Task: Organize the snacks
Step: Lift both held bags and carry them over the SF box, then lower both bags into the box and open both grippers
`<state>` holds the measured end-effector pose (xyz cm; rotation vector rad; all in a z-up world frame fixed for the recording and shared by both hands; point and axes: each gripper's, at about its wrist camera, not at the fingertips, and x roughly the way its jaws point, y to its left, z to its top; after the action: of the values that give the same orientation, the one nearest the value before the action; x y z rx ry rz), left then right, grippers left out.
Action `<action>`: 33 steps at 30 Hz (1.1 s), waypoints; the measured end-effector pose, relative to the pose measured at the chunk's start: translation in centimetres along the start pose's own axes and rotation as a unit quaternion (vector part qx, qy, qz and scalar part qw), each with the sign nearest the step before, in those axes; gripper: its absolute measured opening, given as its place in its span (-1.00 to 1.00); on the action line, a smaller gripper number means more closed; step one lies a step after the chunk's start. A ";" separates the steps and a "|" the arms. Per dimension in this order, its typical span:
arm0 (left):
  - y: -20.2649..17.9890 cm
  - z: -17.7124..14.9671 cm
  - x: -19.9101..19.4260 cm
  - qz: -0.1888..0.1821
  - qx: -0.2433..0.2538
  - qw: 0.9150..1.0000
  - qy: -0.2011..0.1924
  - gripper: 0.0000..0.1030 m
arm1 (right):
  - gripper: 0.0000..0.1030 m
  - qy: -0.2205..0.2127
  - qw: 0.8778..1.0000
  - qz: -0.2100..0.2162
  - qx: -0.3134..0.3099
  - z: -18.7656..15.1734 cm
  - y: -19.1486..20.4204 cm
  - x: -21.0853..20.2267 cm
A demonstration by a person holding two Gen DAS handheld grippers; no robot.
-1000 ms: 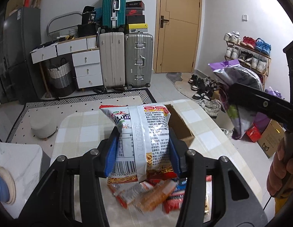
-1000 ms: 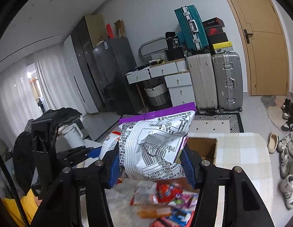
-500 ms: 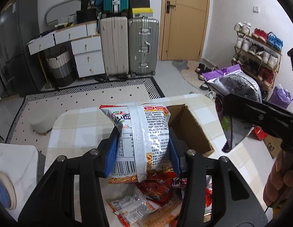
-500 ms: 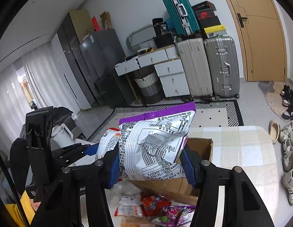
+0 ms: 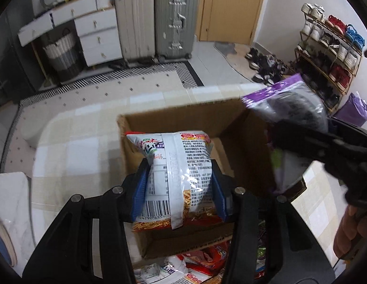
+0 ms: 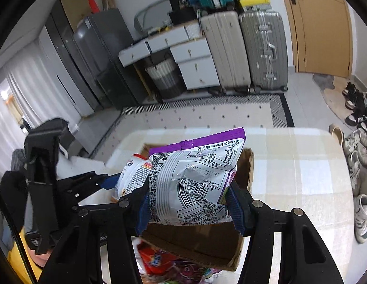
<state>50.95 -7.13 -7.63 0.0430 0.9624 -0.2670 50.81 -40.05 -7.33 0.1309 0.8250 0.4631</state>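
My left gripper [image 5: 178,187] is shut on a white and red noodle snack bag [image 5: 176,165], held over the open cardboard box [image 5: 183,118] on the checked table. My right gripper [image 6: 190,203] is shut on a silver and purple snack bag [image 6: 192,177], above the same box [image 6: 202,243]. In the left wrist view the purple bag [image 5: 290,104] and the right gripper's black frame hang over the box's right wall. In the right wrist view the noodle bag [image 6: 136,172] shows at the left, beside the purple one. Loose snack packets [image 5: 195,265] lie in front of the box.
The checked tablecloth [image 6: 301,165] runs right of the box to the table edge. Behind stand suitcases [image 5: 157,16], white drawers [image 5: 93,28] and a wooden door [image 5: 230,7]. A shoe rack [image 5: 330,45] is at the right. A person's hand [image 5: 349,234] grips the right tool.
Both grippers have come forward and down with their bags, from above the packet pile to over the open box. The grips are unchanged.
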 end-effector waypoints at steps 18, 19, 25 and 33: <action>0.0 -2.5 2.8 0.010 0.012 1.000 0.001 0.02 | 0.11 0.032 0.999 -0.011 -0.012 -1.8 -0.4 3.1; 0.2 -2.8 2.5 0.014 0.011 1.000 0.000 0.10 | 0.11 0.032 0.999 -0.012 -0.012 -1.8 -0.4 3.2; 0.1 -3.9 0.4 0.020 0.010 1.000 -0.017 0.35 | 0.12 0.034 0.999 -0.011 -0.011 -1.6 -0.2 3.0; -0.4 -5.6 -2.9 0.030 0.012 0.999 -0.030 0.51 | 0.21 0.034 0.999 -0.011 -0.004 -1.7 -0.1 2.4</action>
<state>44.80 -6.05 -8.42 0.0849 0.8965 -0.2237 51.00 -39.21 -10.20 0.0990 0.8905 0.4529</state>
